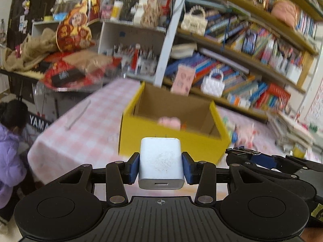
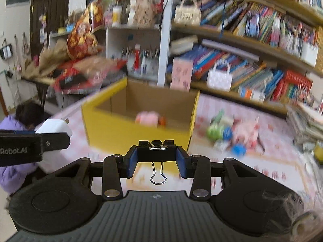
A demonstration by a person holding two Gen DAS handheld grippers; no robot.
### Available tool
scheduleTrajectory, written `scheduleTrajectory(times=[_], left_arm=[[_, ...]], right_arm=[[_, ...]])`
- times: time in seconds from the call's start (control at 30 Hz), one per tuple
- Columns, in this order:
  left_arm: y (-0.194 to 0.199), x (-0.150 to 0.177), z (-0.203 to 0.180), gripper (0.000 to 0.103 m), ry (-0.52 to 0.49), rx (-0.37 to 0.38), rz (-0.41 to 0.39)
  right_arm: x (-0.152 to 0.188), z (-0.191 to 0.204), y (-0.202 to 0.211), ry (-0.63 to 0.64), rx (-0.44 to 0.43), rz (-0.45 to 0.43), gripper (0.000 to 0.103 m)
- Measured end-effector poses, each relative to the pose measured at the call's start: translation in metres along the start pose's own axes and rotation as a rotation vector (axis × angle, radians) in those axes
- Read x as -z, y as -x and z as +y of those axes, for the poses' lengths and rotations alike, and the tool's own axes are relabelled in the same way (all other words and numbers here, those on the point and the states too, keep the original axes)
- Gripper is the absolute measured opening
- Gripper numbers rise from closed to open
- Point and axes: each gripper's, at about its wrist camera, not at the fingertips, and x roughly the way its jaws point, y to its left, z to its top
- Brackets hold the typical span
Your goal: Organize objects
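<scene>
My left gripper (image 1: 161,166) is shut on a white USB charger (image 1: 161,162), its prongs pointing ahead, held above the pink checked table (image 1: 84,125). My right gripper (image 2: 157,162) is shut on a black binder clip (image 2: 156,151) whose wire handle hangs down. A yellow open cardboard box (image 1: 171,139) stands just ahead of both; the same box (image 2: 125,129) holds a pink item (image 2: 146,118) and something orange. In the right wrist view the charger (image 2: 54,130) and the left gripper's finger show at the left. The clip (image 1: 242,151) appears at the right of the left wrist view.
Several small toys (image 2: 232,135), green, blue and pink, lie on the table right of the box. Bookshelves (image 1: 252,56) fill the back and right. A cluttered side desk (image 1: 66,70) stands at the back left. A person in a purple jacket (image 1: 10,151) crouches at the left below table level.
</scene>
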Motion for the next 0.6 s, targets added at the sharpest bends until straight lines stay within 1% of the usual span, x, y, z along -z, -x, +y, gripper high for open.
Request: scheduleTrajectory(times=[0.13,0.2,0.3,0.47,0.6], left_arm=[[-0.010,-0.024,-0.005,0.042,-0.002,0.001,-0.054],[-0.020,-0.034,-0.008,0.042,-0.010,-0.007,-0.068],[-0.038,-0.045,-0.010,0.042,-0.008,-0.012,-0.069],[-0.077,-0.059,-0.011,0.042,0.020,-0.036,-0.059],[-0.109,-0.068,-0.012,0.042,0.029,-0.055,-0.039]], right_arm=[[-0.028,-0.007,-0.015,0.001,-0.001,-0.068,0.038],[-0.039,-0.010,-0.027,0.005,-0.003,-0.087,0.038],[-0.051,-0.016,-0.050,0.010,-0.009,-0.077,0.038],[-0.059,-0.022,-0.089,0.047,-0.027,-0.045,0.038],[-0.061,-0.025,-0.126,0.083,-0.056,0.006,0.038]])
